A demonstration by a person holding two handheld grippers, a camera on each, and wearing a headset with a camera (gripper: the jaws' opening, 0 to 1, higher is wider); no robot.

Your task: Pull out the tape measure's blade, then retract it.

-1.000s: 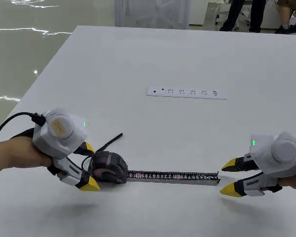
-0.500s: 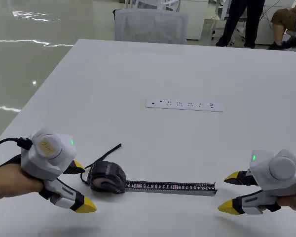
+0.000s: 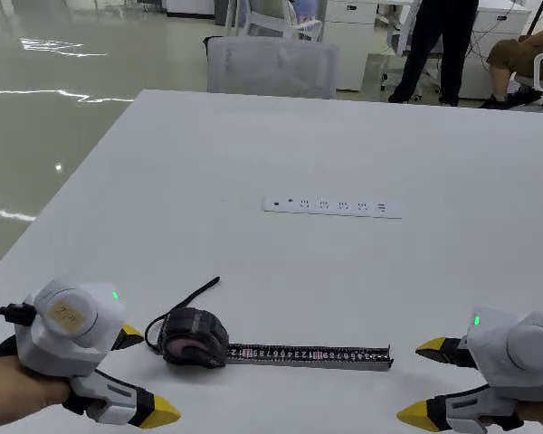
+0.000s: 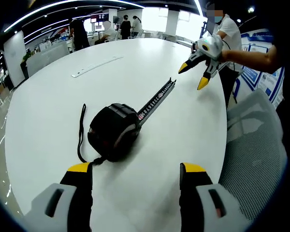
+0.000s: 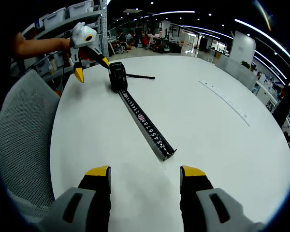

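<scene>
Power strip [image 3: 331, 206] beyond tape measure [image 3: 195, 336]

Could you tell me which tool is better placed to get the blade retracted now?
Probably the left tool: open, it faces the tape measure's case, where any release would likely be. The right tool, also open, sits beyond the free end of the blade, away from the case.

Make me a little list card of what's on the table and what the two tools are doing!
table: white
tape measure: black case, lying in front of the left tool
blade: pulled out, flat on the table, tip toward the right tool
strap: black, trailing from the case
left tool: open, holding nothing
right tool: open, apart from the blade tip
power strip: white, farther back
</scene>
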